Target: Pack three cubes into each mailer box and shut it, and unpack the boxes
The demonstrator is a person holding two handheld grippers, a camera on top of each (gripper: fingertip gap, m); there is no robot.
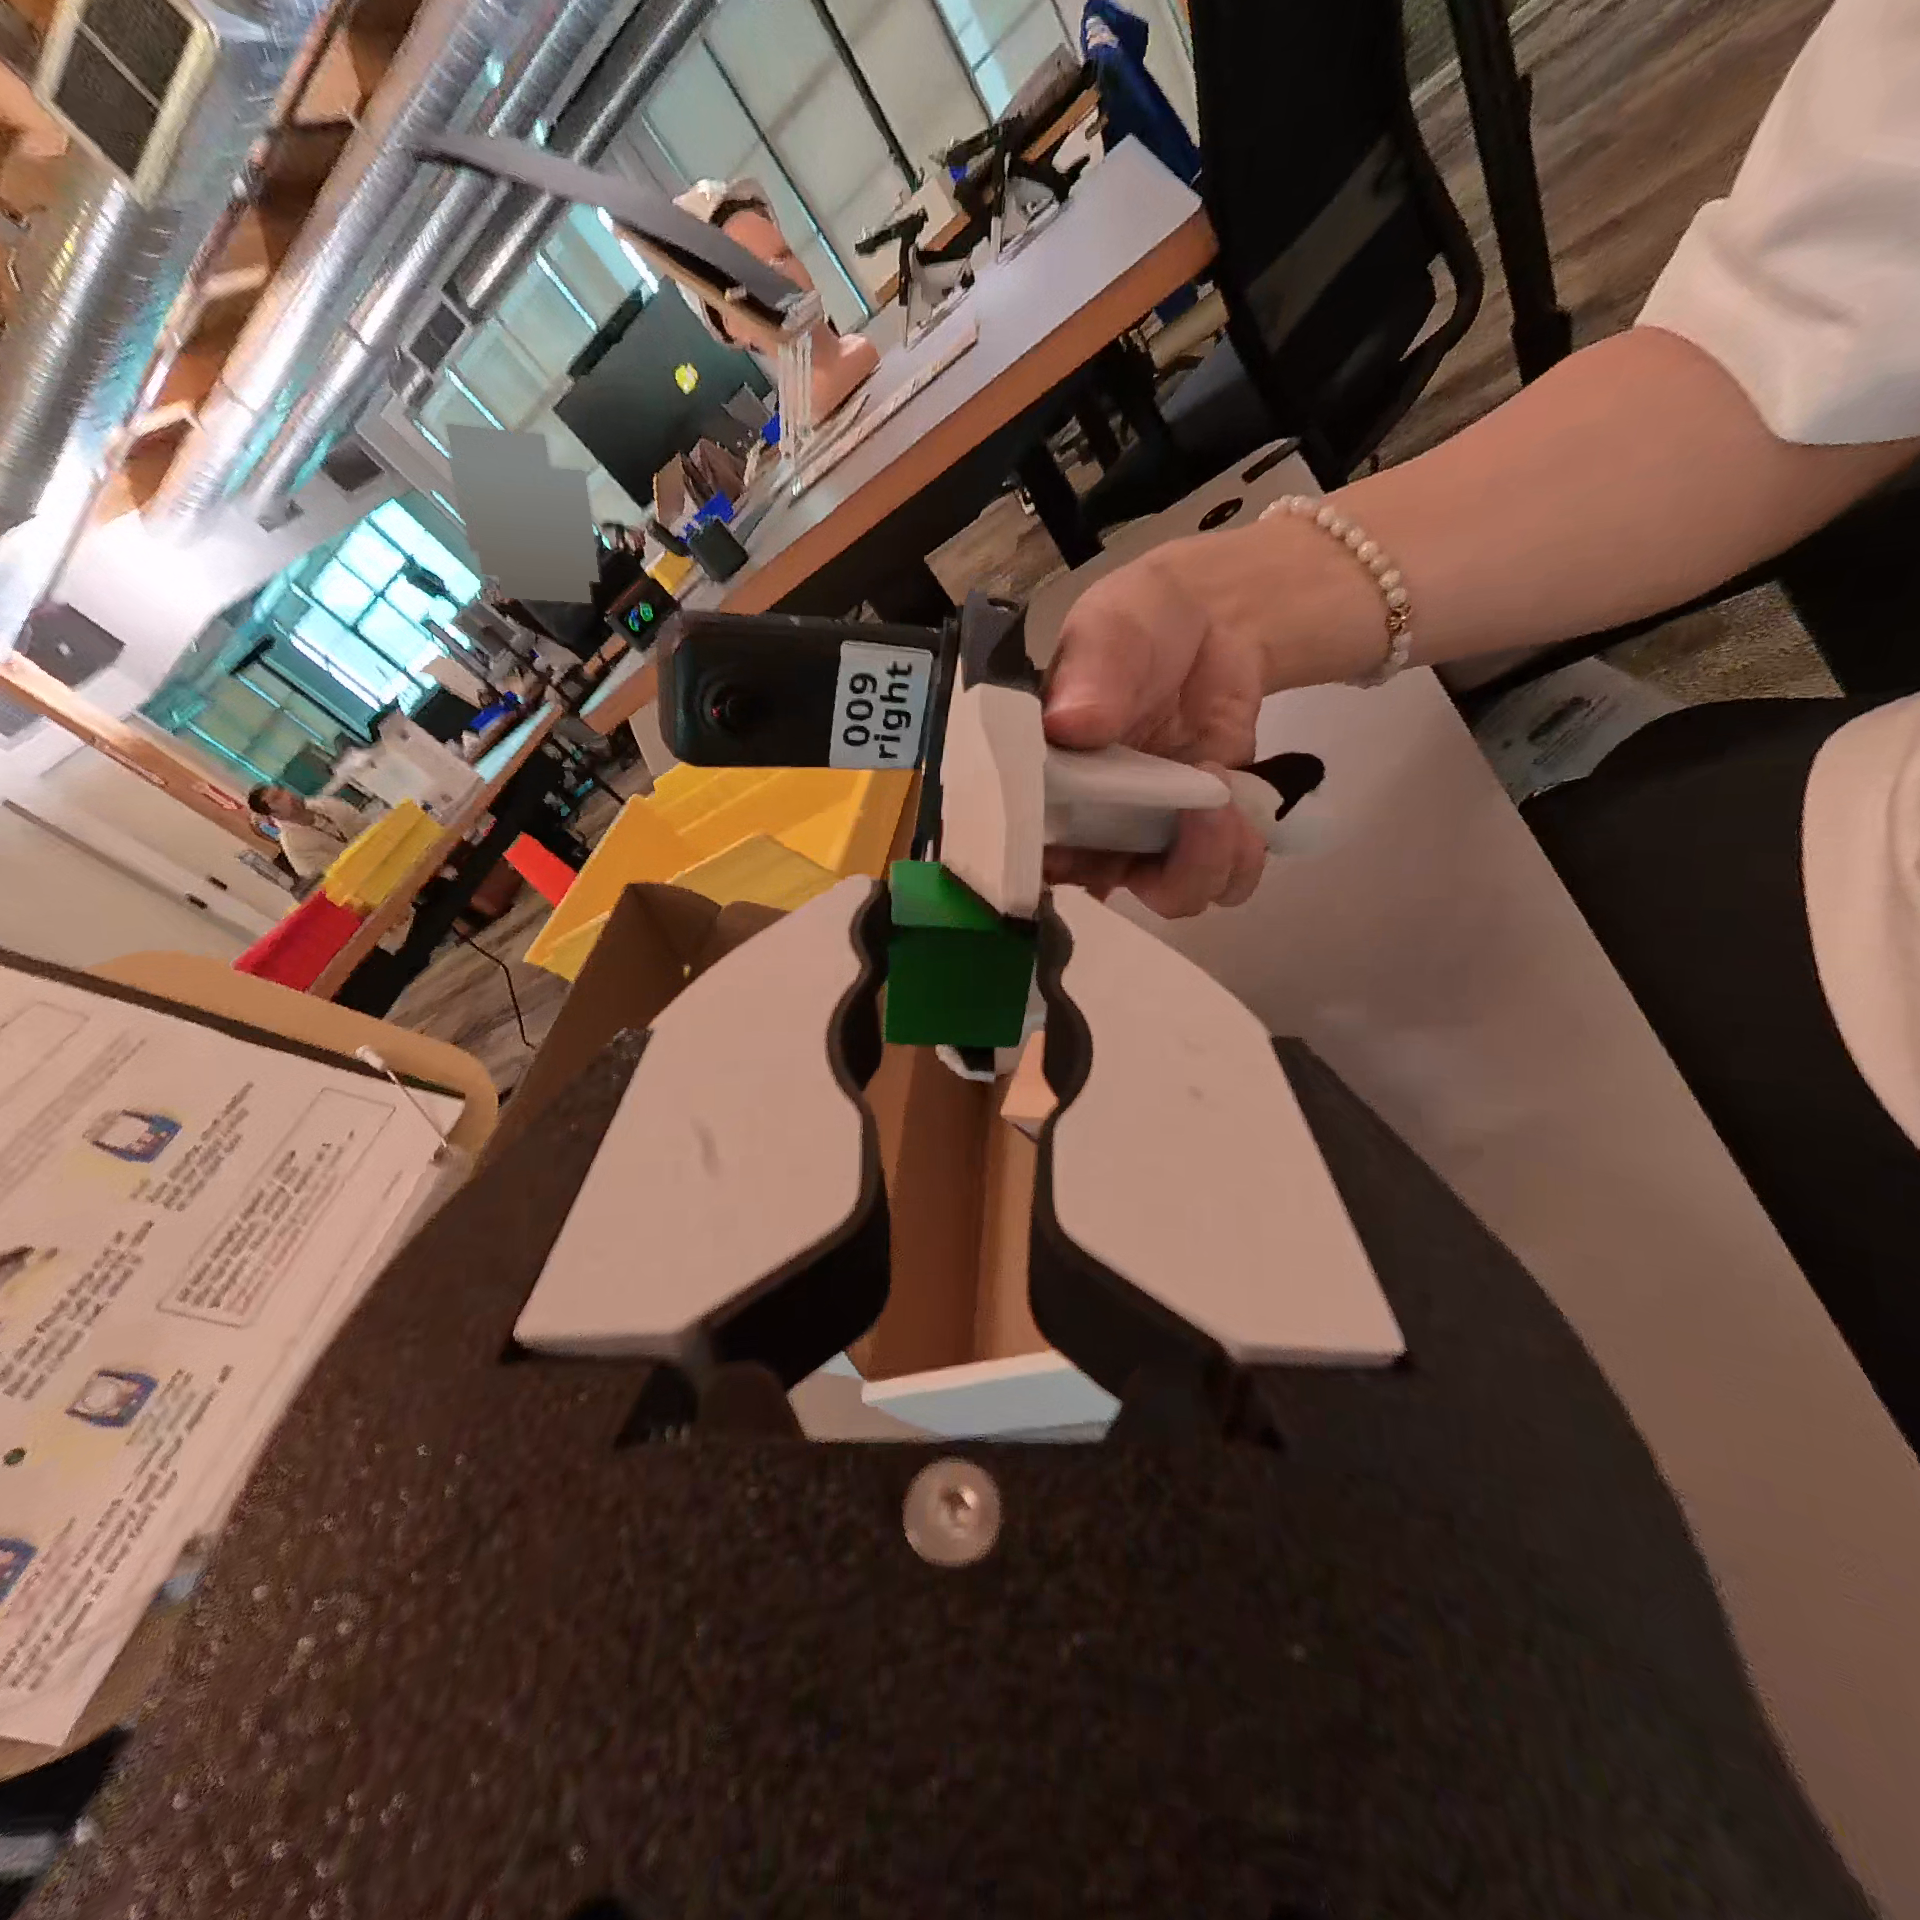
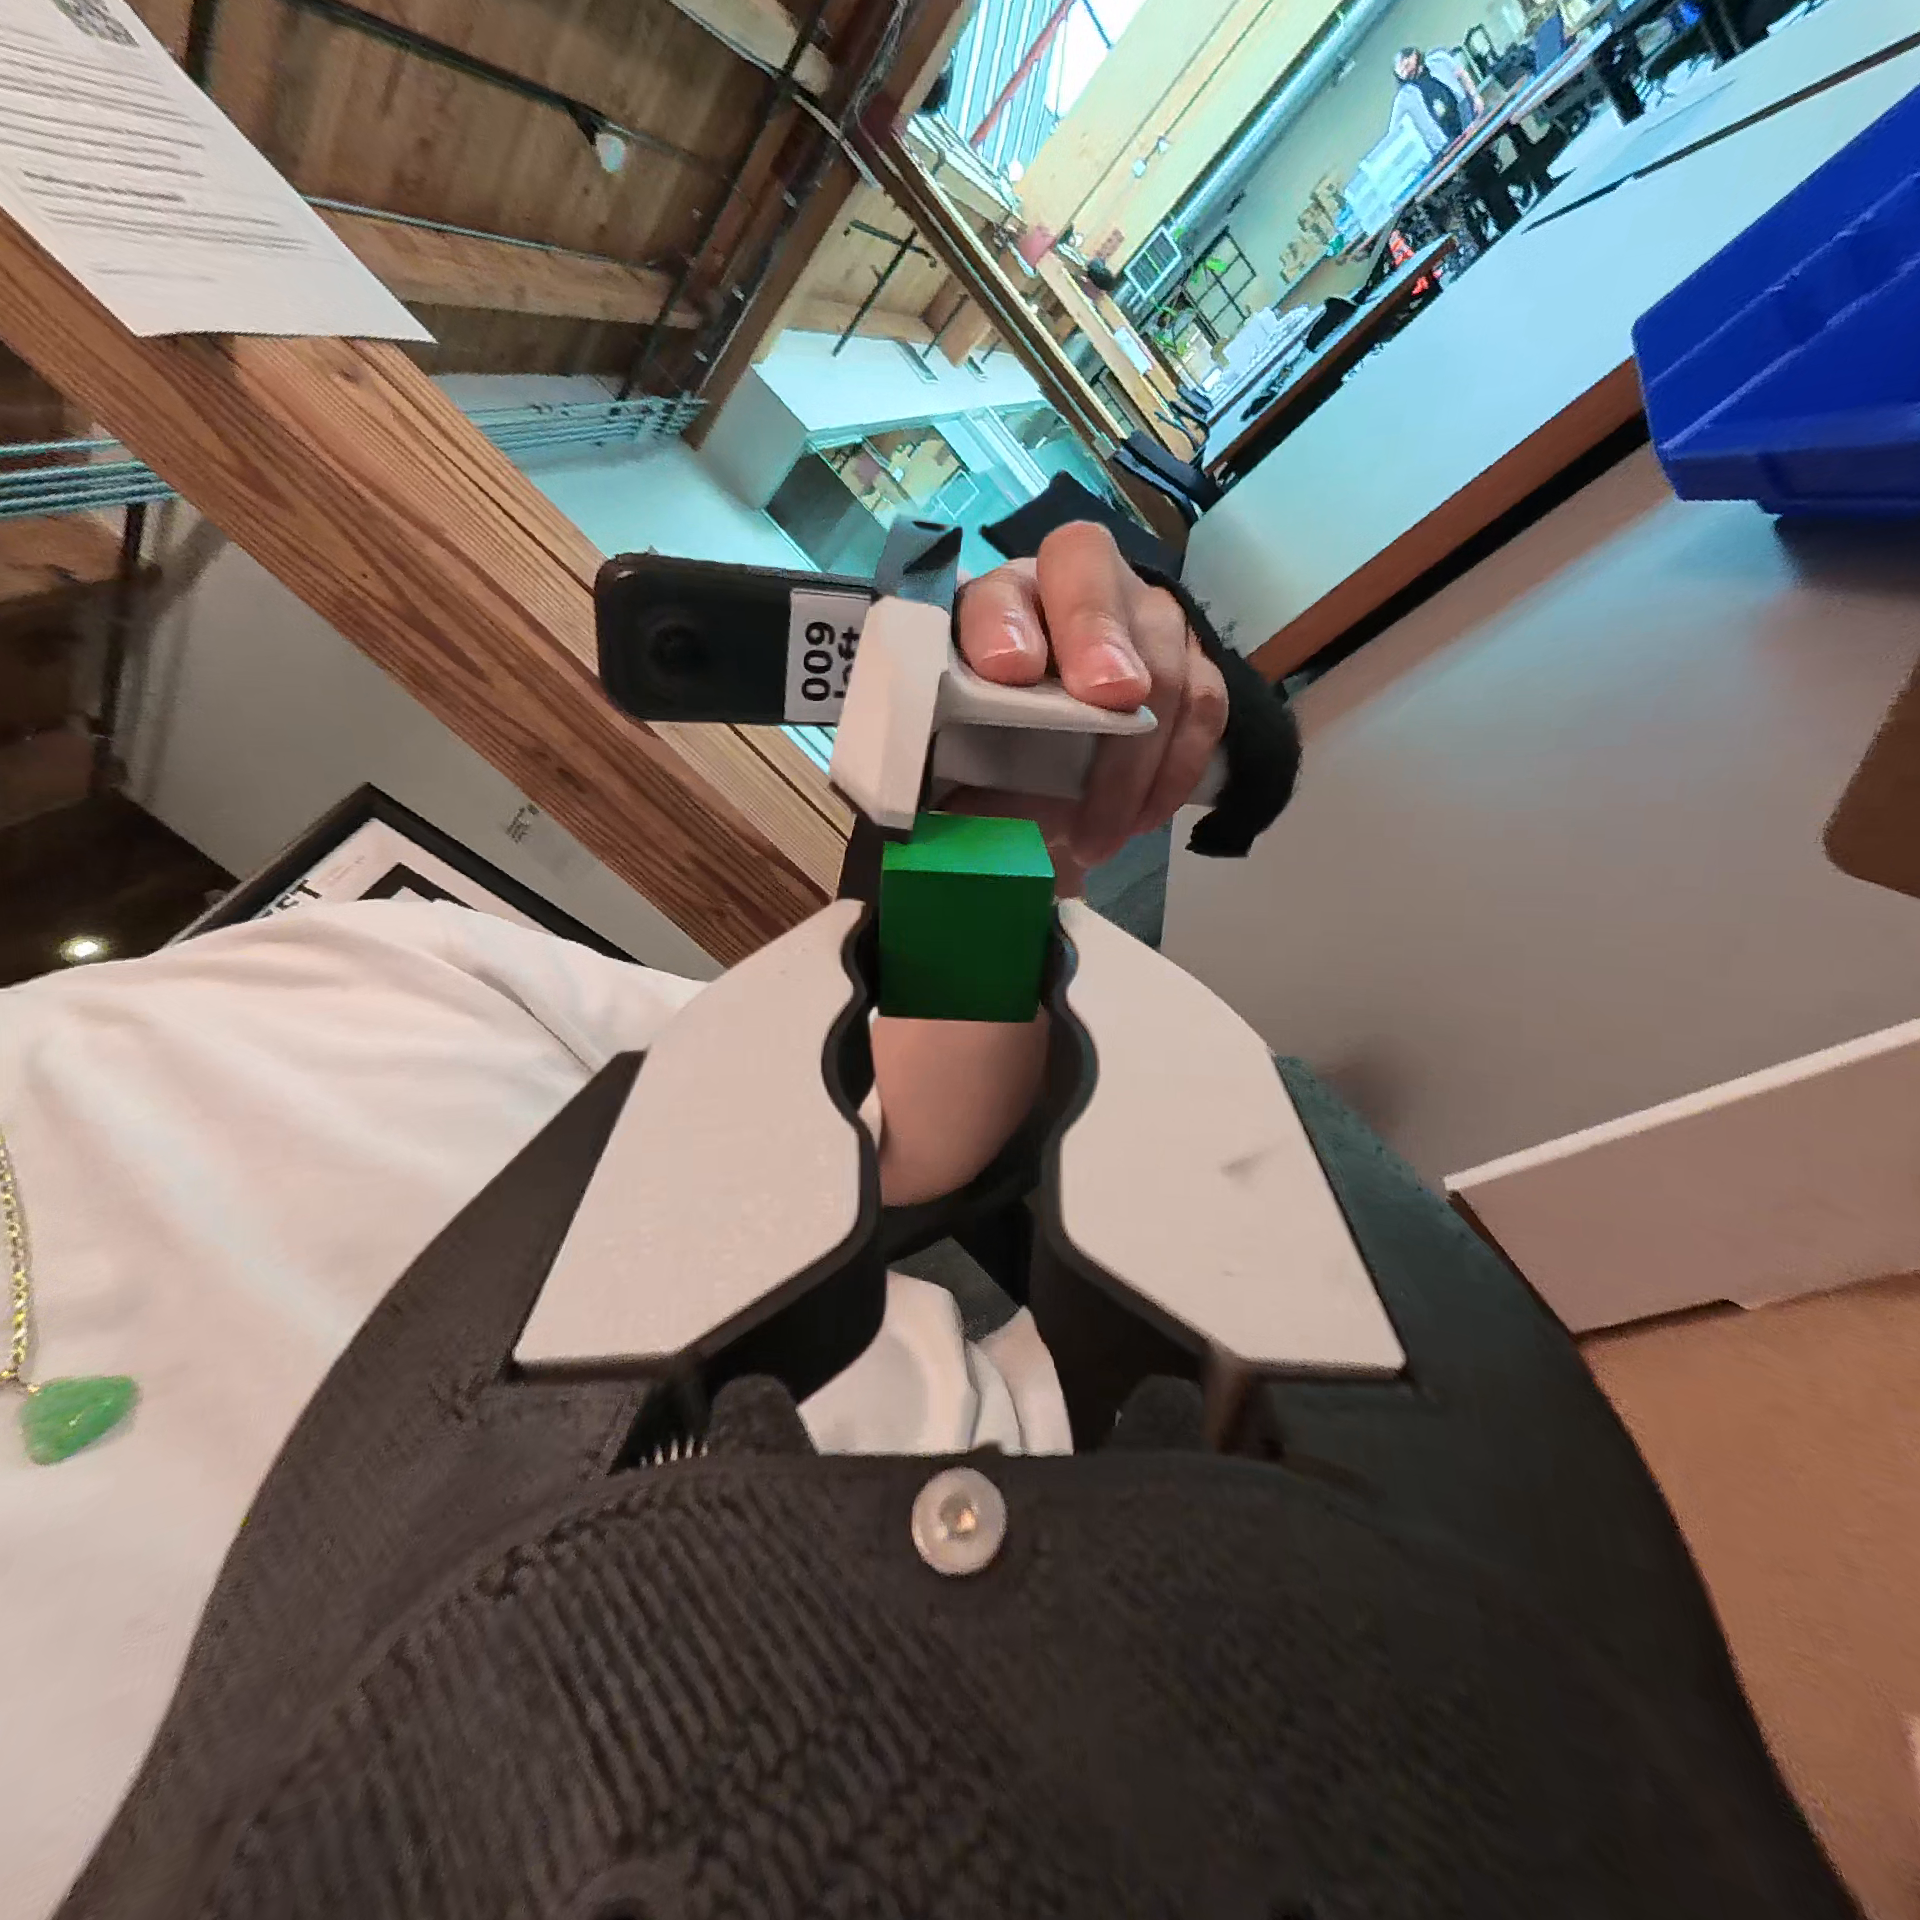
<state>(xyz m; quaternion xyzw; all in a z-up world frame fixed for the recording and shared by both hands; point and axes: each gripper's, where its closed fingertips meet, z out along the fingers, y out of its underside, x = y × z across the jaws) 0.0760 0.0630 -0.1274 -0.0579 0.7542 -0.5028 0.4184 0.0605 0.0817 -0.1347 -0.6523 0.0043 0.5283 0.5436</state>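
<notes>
A green cube (image 1: 951, 982) is held in the air between both grippers. My left gripper (image 1: 956, 966) is shut on its sides. My right gripper (image 2: 961, 951) is also shut on the cube (image 2: 961, 945), with its fingers (image 1: 987, 821) above and below the cube in the left wrist view. Under the cube lies an open mailer box (image 1: 935, 1195), brown inside and white outside. A white box wall (image 2: 1662, 1184) shows at the right in the right wrist view. No other cubes show.
Yellow bins (image 1: 748, 831) stand beyond the box and a printed sheet (image 1: 177, 1247) lies on cardboard at the left. A blue bin (image 2: 1787, 353) sits on the table at the upper right. The person's arms and white shirt (image 2: 260, 1143) are close behind the grippers. Left and right tips are no more than a few centimetres apart.
</notes>
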